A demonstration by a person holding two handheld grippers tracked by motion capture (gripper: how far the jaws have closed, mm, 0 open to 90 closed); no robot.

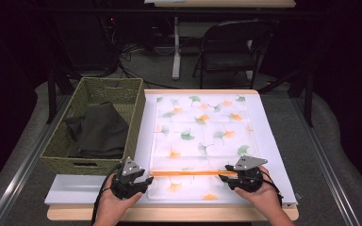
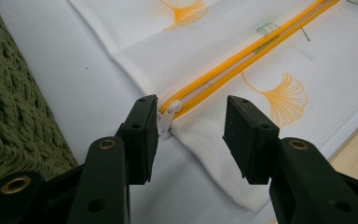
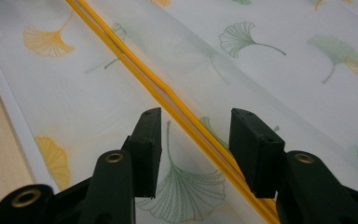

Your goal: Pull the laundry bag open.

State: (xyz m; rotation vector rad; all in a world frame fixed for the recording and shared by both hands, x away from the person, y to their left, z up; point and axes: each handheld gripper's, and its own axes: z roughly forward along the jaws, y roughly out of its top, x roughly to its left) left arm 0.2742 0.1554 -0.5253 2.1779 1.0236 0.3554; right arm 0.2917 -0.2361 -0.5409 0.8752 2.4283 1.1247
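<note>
A white mesh bag [image 1: 202, 136] printed with green and orange ginkgo leaves lies flat on the table. Its orange zipper [image 1: 188, 173] runs across the near end. My left gripper [image 1: 147, 180] is at the zipper's left end and is open. In the left gripper view the white zipper pull [image 2: 166, 119] lies right beside the left jaw, with the jaws [image 2: 192, 123] apart and not pressing on it. My right gripper [image 1: 224, 178] is at the zipper's right end, also open. In the right gripper view its jaws [image 3: 196, 135] stand astride the orange zipper [image 3: 135, 63].
A green woven basket [image 1: 94, 89] stands at the left and holds a dark folded cloth [image 1: 101, 132]. The bag rests on a white sheet [image 1: 89, 188] over the wooden table [image 1: 169, 214]. A black folding chair [image 1: 231, 47] stands beyond the table's far edge.
</note>
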